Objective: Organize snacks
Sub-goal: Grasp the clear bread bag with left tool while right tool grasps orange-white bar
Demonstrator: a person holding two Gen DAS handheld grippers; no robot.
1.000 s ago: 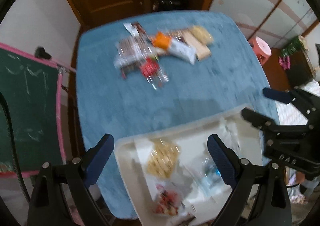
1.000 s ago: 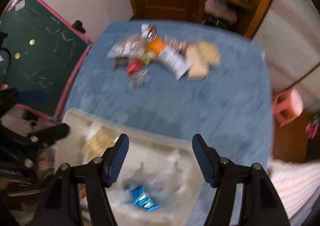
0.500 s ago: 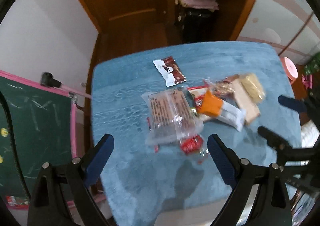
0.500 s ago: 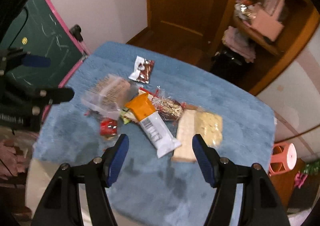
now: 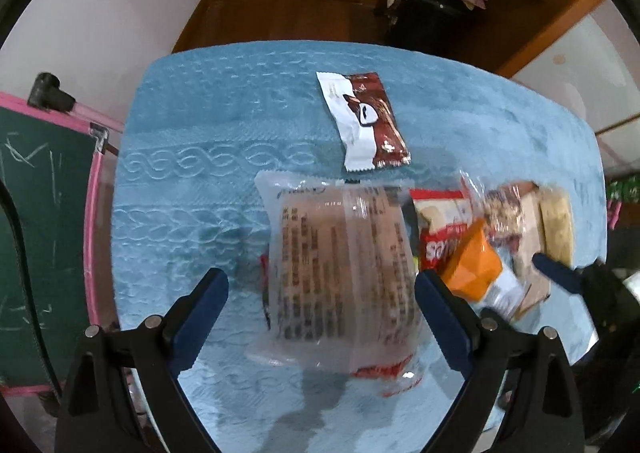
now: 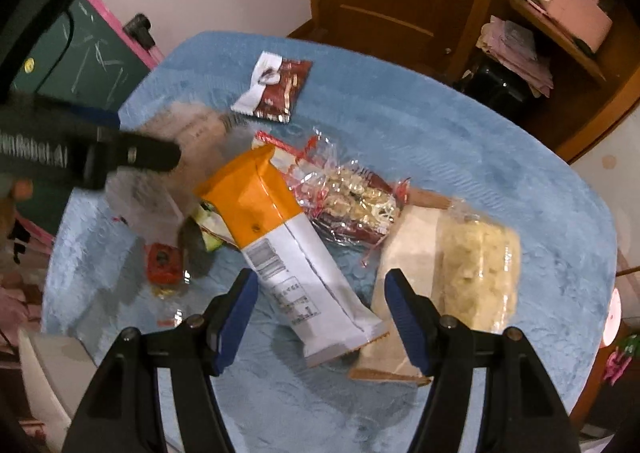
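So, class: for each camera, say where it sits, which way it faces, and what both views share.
Left wrist: on the left gripper, facing down at the clear packet; its own fingers show.
Right wrist: on the right gripper, facing steeply down at the orange-white bar; its own fingers show.
Shared: blue cloth, brown sachet.

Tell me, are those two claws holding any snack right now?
No. The left gripper hangs open above the clear plastic biscuit packet; the right gripper is open over the orange-and-white wrapped bar.

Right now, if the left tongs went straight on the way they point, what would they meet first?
Probably the clear snack packet, which lies on the blue cloth between the open left tongs; depth is unclear.
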